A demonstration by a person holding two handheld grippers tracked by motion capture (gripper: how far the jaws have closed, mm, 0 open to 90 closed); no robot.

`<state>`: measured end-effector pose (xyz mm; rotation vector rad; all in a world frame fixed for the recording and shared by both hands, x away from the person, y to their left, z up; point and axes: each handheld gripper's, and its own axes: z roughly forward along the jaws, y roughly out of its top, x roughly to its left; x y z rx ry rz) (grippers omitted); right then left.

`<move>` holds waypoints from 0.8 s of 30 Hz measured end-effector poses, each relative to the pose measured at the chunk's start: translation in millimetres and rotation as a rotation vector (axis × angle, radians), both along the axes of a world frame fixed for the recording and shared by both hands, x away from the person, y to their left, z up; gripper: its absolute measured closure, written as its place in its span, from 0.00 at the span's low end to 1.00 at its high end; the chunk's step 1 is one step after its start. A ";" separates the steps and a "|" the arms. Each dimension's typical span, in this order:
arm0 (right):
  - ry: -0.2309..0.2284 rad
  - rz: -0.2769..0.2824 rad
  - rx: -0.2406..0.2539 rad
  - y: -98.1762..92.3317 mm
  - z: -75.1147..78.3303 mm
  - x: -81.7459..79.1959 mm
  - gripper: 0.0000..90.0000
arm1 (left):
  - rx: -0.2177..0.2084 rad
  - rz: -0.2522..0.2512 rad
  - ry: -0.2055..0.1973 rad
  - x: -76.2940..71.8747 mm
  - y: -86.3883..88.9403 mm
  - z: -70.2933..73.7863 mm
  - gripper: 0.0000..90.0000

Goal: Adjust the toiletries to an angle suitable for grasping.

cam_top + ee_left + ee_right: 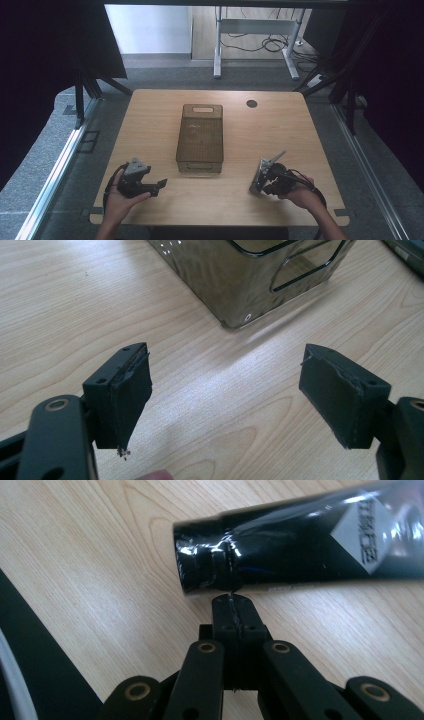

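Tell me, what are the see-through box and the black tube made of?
The box looks like smoky brown clear plastic: the wood shows through its walls, and its corner shines in the left gripper view. The black tube at the tips of the shut right gripper seems soft glossy plastic or foil, judging by its crinkly highlights. The table looks like pale wood.

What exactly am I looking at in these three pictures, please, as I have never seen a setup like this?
A person at a wooden table holds a two-jaw gripper in each hand. The high view looks down from above; each of the other two cameras rides on one gripper. A smoky see-through bin stands mid-table. The left gripper is open, its jaws wide apart over bare wood, aimed toward the bin's corner. The right gripper is shut, its tips right at a glossy black tube lying on the table; it holds nothing.
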<state>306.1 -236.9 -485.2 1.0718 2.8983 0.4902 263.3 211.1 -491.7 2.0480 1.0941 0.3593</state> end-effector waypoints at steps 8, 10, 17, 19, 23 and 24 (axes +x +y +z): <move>-0.001 0.023 0.015 12.7 -1.3 4.1 1.00 | -0.001 0.002 0.001 0.3 0.3 -0.4 0.24; -0.004 0.023 0.015 13.9 -1.2 4.9 1.00 | -0.001 0.003 0.001 0.4 0.5 -0.5 0.24; -0.014 0.026 0.029 25.6 -4.3 11.6 1.00 | 0.000 0.004 0.000 0.5 2.3 -0.2 0.24; -0.019 0.022 0.030 28.5 -4.5 14.1 1.00 | 0.000 0.007 0.001 0.6 3.8 0.1 0.24; -0.032 0.010 0.038 33.5 -4.4 19.8 1.00 | -0.002 0.011 0.002 1.0 4.6 -0.4 0.24; -0.033 0.000 0.040 36.0 -4.4 22.5 1.00 | -0.001 0.010 0.002 1.1 4.7 -0.4 0.24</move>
